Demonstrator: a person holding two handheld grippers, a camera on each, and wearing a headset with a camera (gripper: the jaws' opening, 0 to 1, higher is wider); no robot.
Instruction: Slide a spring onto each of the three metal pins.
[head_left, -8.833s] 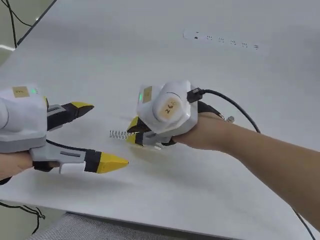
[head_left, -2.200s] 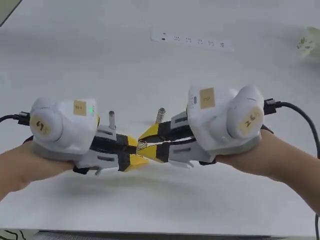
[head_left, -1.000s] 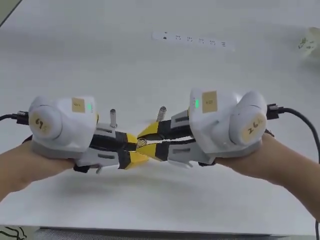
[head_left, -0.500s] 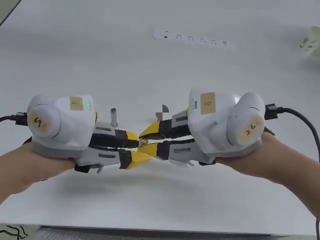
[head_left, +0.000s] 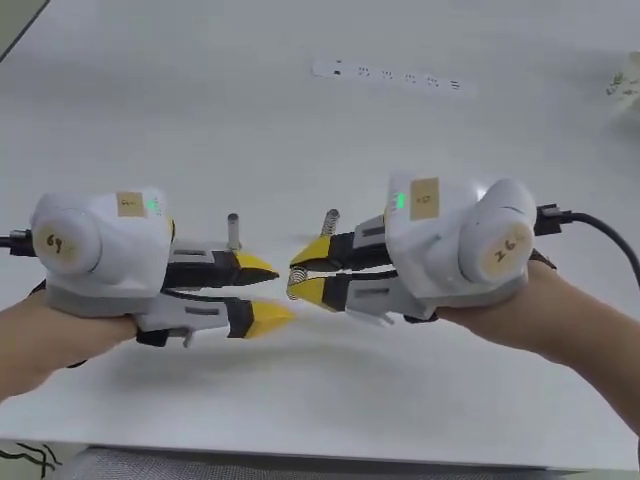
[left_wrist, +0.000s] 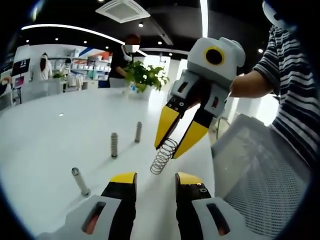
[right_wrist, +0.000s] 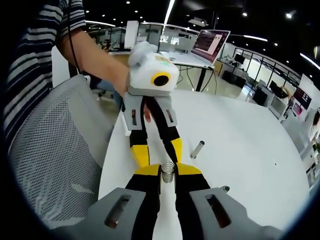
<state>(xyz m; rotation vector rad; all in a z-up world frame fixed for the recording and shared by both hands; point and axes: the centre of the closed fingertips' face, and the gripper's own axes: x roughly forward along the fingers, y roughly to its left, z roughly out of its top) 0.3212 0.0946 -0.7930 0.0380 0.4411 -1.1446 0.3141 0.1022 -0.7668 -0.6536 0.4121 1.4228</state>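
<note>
the right gripper (right_wrist: 168, 172), a white body with black fingers and yellow tips, has its jaws closed on a small coiled steel spring (left_wrist: 164, 155). the spring is pinched at one end. the rest of the coil protrudes beyond the tips, towards the left gripper (left_wrist: 156, 178).

the left gripper has the same build. its jaws stand parted by a moderate gap and grip nothing. its tips face the right gripper's tips, near the free end of the spring, with a gap between them.

three pins stand upright in a row on the white workbench (head_left: 300, 120), beyond the grippers. in the left gripper view the nearest is a bare metal pin (left_wrist: 79, 181). the middle pin (left_wrist: 114, 145) and the far pin (left_wrist: 137, 131) look ribbed, possibly with a coil on each; they are too small to confirm this.

a white power strip (head_left: 385, 75) lies at the far side of the workbench.
</note>
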